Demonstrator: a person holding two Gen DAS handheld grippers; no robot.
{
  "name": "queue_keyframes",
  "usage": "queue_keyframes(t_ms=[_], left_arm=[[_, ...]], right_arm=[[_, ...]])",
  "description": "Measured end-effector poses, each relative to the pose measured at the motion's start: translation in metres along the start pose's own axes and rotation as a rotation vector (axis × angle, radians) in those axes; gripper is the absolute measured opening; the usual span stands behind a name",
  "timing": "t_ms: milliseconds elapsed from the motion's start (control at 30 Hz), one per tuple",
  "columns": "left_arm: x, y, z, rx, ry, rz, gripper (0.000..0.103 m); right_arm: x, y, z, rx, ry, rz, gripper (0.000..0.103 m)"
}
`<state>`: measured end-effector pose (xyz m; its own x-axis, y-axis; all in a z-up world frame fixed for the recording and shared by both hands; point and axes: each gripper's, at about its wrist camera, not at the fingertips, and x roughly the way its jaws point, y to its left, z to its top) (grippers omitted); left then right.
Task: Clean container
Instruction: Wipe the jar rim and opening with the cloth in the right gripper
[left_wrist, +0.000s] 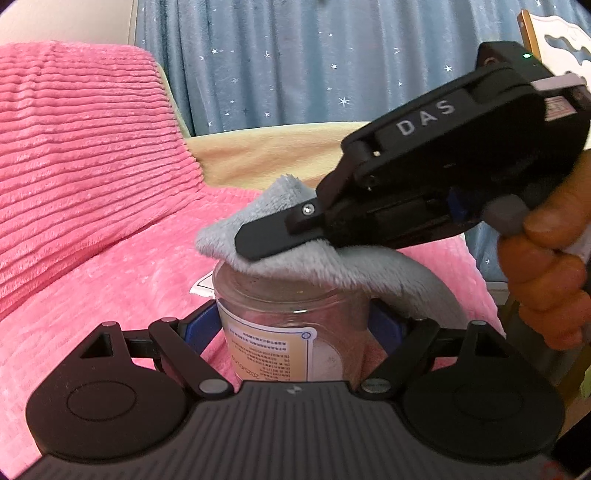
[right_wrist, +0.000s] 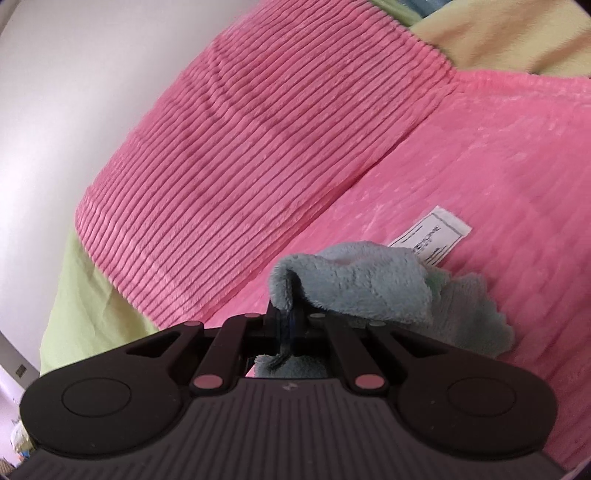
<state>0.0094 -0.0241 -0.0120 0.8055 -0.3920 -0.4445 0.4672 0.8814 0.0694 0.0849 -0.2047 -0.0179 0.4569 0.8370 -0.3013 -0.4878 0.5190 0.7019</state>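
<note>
Pink blanket (left_wrist: 92, 192) backdrop. Left gripper (left_wrist: 291, 325) clamps the clear jar (left_wrist: 291, 332) between its fingers; right gripper (right_wrist: 290, 326) — closed on the grey cloth (left_wrist: 295, 258) — presses it onto the jar's top. Wiping underway; sides apparently remain.

The setting is a home bedroom. A bed carries a pink plush blanket (left_wrist: 122, 280) with a ribbed pink cushion (left_wrist: 74, 147) on it; a blue star-print curtain (left_wrist: 295, 62) hangs behind, beside a carved wooden headboard (left_wrist: 554, 33).
</note>
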Motion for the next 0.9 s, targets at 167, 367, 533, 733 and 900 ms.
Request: queue_keyframes(t_ms=[167,367,533,733,900], left_arm=[[0.001,0.000,0.000,-0.002,0.000,-0.003,0.085],[0.002,-0.002,0.000,0.002,0.003,-0.004,0.085],[0.003,0.000,0.002,0.002,0.006,-0.006,0.085],[0.002,0.017,0.001,0.011,0.007,-0.028,0.085],[0.001,0.007,0.003,0.003,0.012,-0.016,0.085]], right_arm=[[-0.008,0.000,-0.001,-0.014,-0.007,-0.018,0.000],[-0.018,-0.001,-0.001,-0.030,-0.016,-0.040,0.000],[-0.012,0.009,-0.004,-0.071,0.007,-0.030,0.000],[0.004,0.016,-0.001,-0.110,0.001,-0.040,0.000],[-0.003,0.015,-0.003,-0.107,-0.005,-0.045,0.000]])
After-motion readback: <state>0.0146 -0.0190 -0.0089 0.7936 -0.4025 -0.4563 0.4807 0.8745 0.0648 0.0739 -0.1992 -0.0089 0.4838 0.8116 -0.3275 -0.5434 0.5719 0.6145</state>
